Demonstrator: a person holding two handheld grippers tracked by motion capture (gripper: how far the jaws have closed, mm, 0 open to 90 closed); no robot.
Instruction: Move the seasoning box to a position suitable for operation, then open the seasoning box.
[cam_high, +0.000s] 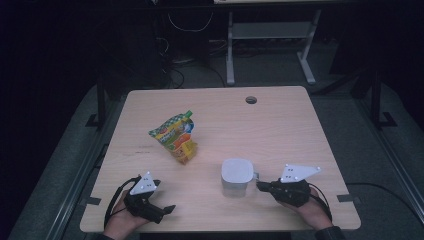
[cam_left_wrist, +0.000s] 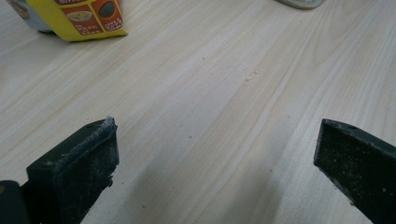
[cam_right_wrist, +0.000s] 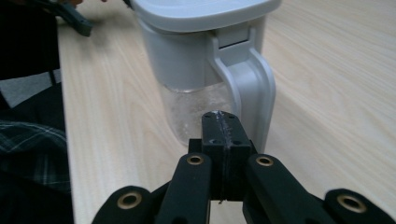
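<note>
Your right gripper (cam_right_wrist: 222, 122) has its two black jaws pressed flat together with nothing between them, and the closed tip sits right at the handle (cam_right_wrist: 254, 88) of the water filter jug (cam_right_wrist: 201, 60); whether it actually touches the handle you cannot tell from here. In the high view that same right gripper (cam_high: 261, 185) lies low on the bench (cam_high: 280, 125), just beside the jug's (cam_high: 236, 176) right side, your hand behind it near the front edge.

The jug is a squat pitcher with a pale grey-white lid (cam_right_wrist: 201, 11), rounded at the corners and overhanging the body. Below the lid the upper body is opaque white; lower down the wall turns clear, with droplets or haze on the inside. The handle is a white loop that runs from a hinge piece under the lid down the side that faces you. It stands upright on the front right part of the bench.

Your left gripper (cam_left_wrist: 215, 154) is spread wide, its dusty jaws well apart over bare wood and holding nothing. In the high view it (cam_high: 167, 209) rests at the front left of the bench, well apart from the jug.

Farther off, towards the middle left of the bench, a crumpled snack bag (cam_high: 176, 136) in green, orange and yellow lies; its yellow corner (cam_left_wrist: 79, 18) shows in the left gripper view.
</note>
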